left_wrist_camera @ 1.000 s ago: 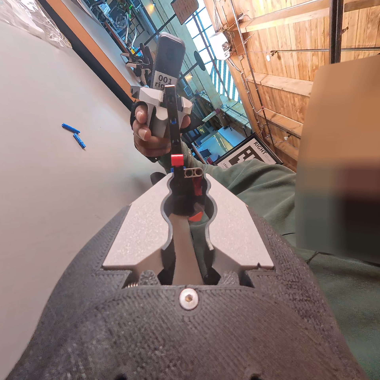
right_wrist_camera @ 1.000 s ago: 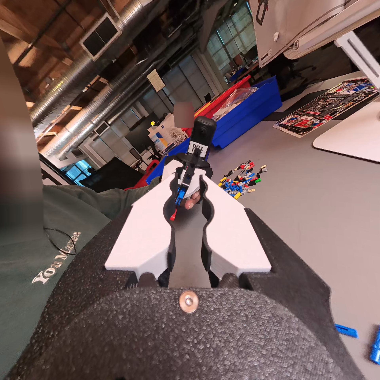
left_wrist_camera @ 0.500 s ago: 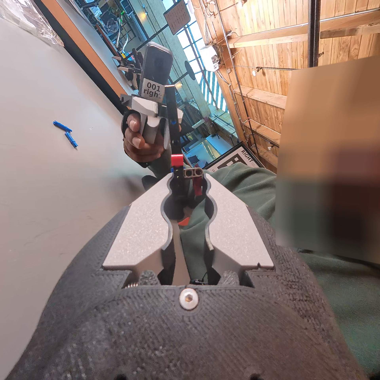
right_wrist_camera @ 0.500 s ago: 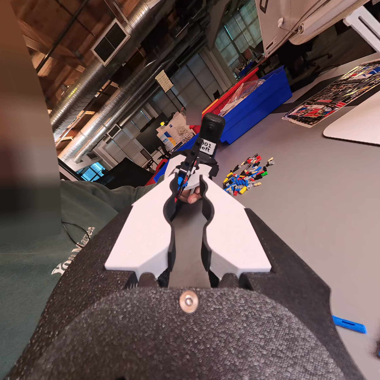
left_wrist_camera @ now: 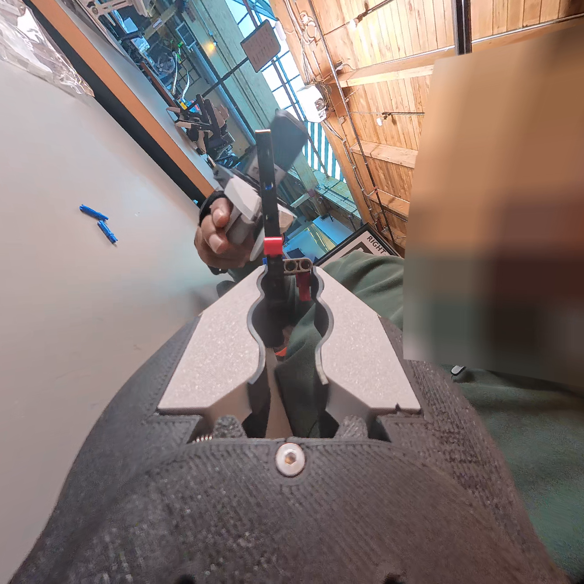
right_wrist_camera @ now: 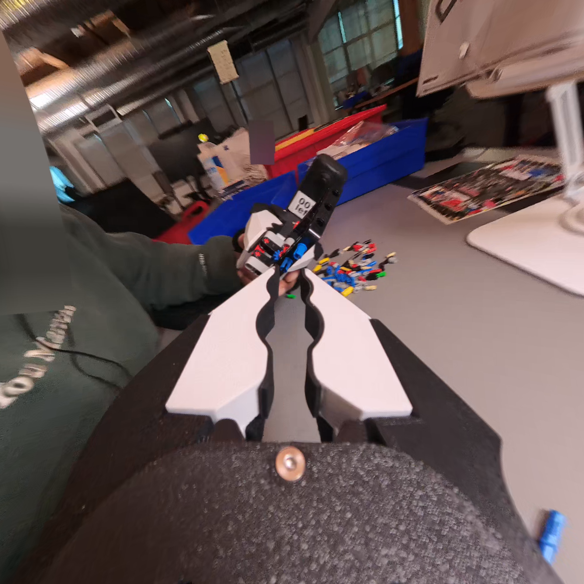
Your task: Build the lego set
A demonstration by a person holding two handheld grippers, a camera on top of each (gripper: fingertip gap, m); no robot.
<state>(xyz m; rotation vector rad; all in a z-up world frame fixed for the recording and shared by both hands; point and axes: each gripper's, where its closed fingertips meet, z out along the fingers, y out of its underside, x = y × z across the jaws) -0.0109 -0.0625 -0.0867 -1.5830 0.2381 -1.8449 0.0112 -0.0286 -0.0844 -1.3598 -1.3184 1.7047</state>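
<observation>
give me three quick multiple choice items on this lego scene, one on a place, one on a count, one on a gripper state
1. Where does the pile of loose lego pieces lie?
A. on the grey table
B. in the blue bin
C. on the booklet

2. How many loose blue pins lie on the table in the left wrist view?
A. none
B. two
C. five

3. What is the left gripper doing?
A. open and empty
B. shut on the lego assembly
C. resting flat on the table

Answers:
1 A, the pile sits on bare tabletop in front of the blue bin.
2 B, two lie close together.
3 B, its fingers clamp the assembly's lower end.
</observation>
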